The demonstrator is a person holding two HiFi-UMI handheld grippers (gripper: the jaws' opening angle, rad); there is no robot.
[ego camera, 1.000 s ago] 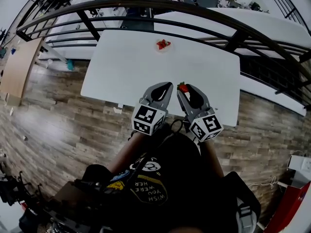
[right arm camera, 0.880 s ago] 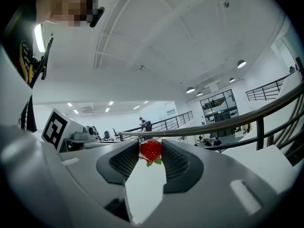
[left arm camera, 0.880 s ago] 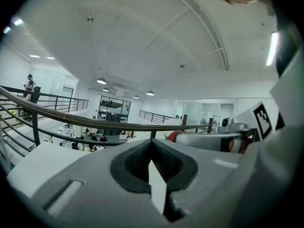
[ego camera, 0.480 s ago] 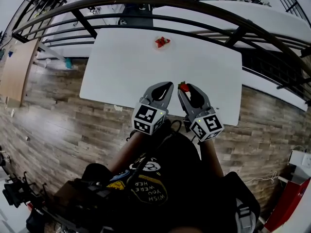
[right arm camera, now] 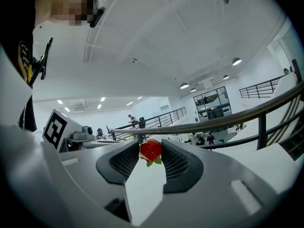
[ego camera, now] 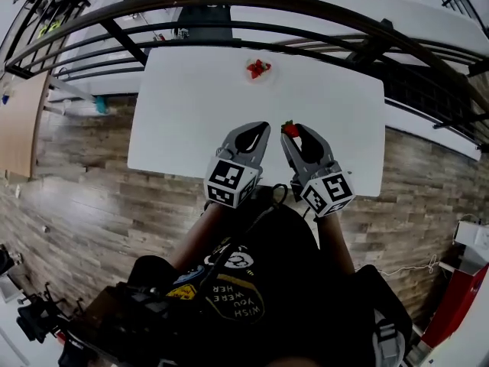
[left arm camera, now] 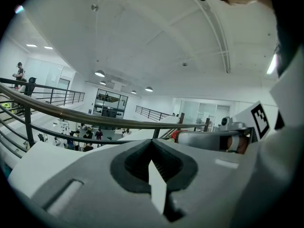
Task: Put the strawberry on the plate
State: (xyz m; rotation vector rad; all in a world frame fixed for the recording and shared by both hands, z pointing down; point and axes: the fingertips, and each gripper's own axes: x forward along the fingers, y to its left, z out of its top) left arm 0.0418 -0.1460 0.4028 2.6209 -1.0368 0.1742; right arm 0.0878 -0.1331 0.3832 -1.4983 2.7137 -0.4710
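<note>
Head view: we see both grippers held close together over the near edge of the white bench [ego camera: 183, 105], tips pointing toward the far side. The right gripper [ego camera: 293, 131] has its fingers clenched on the strawberry [ego camera: 289, 128]. Right gripper view confirms it: the strawberry [right arm camera: 151, 149] is pinched right at the tips, green leaves hanging below, lifted clear of the bench. The left gripper [ego camera: 261, 128] has its fingers pressed together with nothing between them, and in left gripper view the left gripper [left arm camera: 151, 142] looks the same. It just rides alongside, left of the right one.

What changes over the last second: very little. Both grippers have crept slightly toward the far side, so the strawberry is a touch further over the bench than before. The grip looks the same.

The plate [ego camera: 267, 75] sits at the far edge of the bench, near the railing [ego camera: 229, 8]. It is well apart from the held strawberry and a bit to its left. It already carries some red fruit [ego camera: 258, 67].

We judge the pick done and the carry barely started, with most of the reach remaining. Next calls for a long reach to the far side, slightly left, then lowering and releasing over the plate. Risk: the strawberry is held only at the tips, so it could slip or get squashed.
</note>
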